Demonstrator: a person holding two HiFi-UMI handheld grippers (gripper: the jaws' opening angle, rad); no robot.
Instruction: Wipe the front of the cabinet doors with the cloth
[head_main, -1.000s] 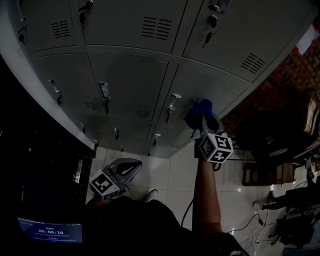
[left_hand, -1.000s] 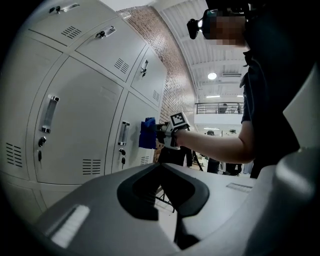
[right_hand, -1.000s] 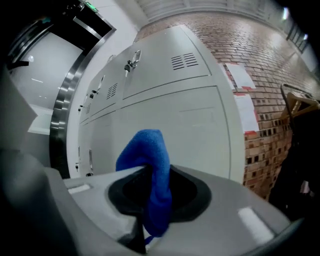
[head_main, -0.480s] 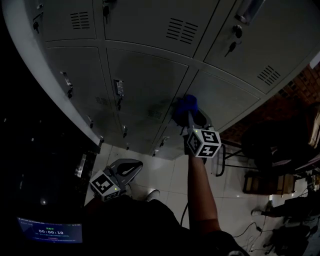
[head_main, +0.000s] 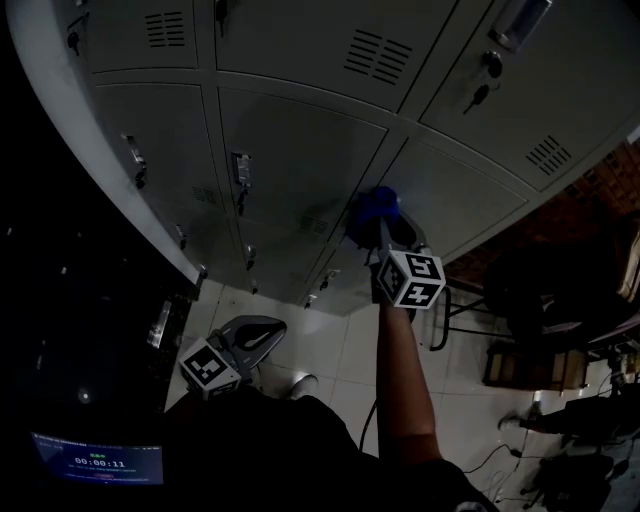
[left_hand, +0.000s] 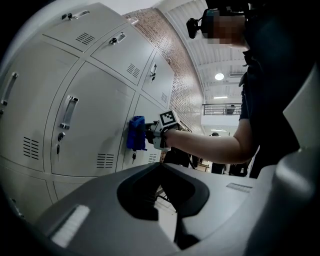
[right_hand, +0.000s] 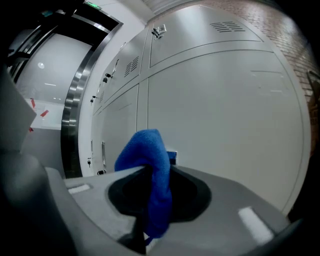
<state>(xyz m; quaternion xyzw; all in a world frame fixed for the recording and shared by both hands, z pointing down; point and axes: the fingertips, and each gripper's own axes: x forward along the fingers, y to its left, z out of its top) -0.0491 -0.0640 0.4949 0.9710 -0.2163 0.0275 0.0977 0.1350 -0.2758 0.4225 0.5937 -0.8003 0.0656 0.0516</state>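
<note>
Firmly, the right gripper's (head_main: 381, 236) fingers clamp the blue cloth (head_main: 372, 208) against a grey cabinet door (head_main: 450, 195) (left gripper (left_hand: 162, 168) low, fingers together, empty).

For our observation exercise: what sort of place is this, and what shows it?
Probably a locker area in a large hall or workshop: rows of grey metal lockers with keys, a brick wall, a tiled floor.
</note>
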